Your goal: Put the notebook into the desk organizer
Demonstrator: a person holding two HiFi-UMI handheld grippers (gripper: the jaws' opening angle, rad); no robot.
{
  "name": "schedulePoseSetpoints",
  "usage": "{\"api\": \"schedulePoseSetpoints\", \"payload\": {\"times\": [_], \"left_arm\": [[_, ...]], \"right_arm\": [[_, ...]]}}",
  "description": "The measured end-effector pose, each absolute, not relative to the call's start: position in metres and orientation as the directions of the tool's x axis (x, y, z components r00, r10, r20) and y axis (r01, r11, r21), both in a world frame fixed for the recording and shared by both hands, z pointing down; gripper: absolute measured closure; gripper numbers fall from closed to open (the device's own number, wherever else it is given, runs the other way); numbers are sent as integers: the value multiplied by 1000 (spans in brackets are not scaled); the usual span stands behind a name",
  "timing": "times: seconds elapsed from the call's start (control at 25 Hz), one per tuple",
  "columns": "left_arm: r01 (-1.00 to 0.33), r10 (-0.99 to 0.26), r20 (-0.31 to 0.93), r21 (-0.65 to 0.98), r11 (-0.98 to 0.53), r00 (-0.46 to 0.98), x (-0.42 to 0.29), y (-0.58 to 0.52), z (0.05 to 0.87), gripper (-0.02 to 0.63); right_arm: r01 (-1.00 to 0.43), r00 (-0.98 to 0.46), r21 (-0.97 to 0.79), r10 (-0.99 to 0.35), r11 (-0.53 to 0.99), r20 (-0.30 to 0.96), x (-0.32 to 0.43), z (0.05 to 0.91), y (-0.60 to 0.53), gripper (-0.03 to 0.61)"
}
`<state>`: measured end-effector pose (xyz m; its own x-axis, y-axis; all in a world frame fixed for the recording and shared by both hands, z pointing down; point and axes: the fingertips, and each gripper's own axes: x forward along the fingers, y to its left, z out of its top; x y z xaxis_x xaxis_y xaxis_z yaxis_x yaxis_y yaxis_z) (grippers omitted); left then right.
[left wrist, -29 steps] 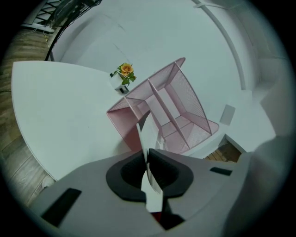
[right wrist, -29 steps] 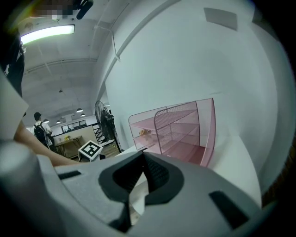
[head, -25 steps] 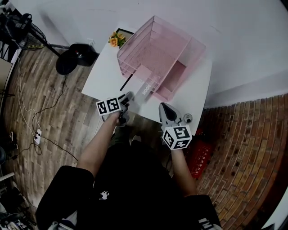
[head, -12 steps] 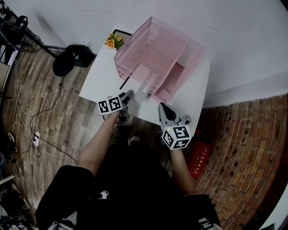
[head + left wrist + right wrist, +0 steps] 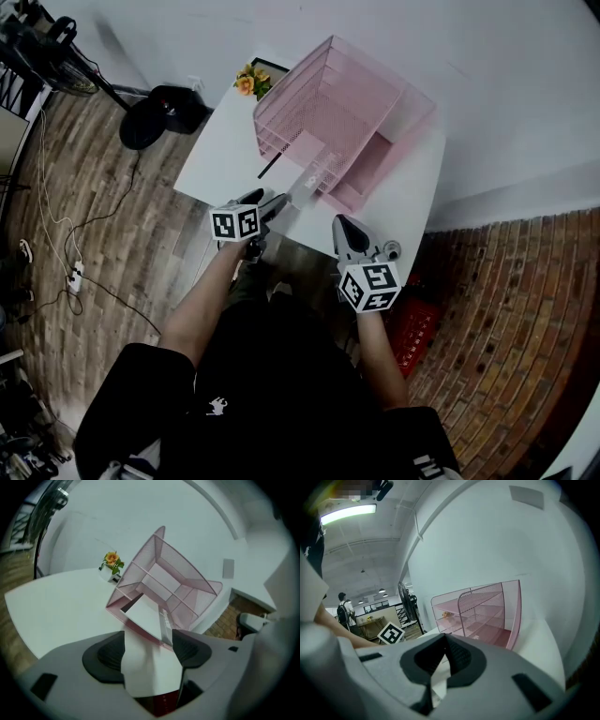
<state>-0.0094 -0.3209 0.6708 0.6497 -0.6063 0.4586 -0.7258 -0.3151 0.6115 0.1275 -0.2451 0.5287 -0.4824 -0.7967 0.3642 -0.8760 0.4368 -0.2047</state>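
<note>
Jaws on left gripper [image 5: 150,641] have just been opening, notebook [image 5: 143,620] loose between; right gripper [image 5: 446,641] jaws together. We back out straight, w/o dragging it from organizer [image 5: 183,573].

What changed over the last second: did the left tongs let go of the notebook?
Yes. The left tongs have just been opening and let go of the notebook; it lies between the jaws, but the pads no longer press on it. The notebook stays where it was, far end in the organizer's bottom tray, near end sticking out. The right tongs stayed shut and still.
</note>
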Motion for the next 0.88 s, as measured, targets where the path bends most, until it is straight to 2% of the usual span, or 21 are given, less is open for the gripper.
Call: {"api": "schedulePoseSetpoints", "payload": {"times": [0.16,0.36,0.88], "left_arm": [[-800,-596,534,384,-461,600,-9,-306,667,296],[-809,-603,599,135,-572,527,-4,-301,671,295],[-806,-605,614,90,-585,508,8,-316,675,327]], "right_arm": [[-877,-481,-201,-799,437,362,130,529,-237,577],[-880,-474,-197,-804,431,360,133,529,-229,577],[-898,-440,-198,-819,393,368,141,530,-237,577]]}}
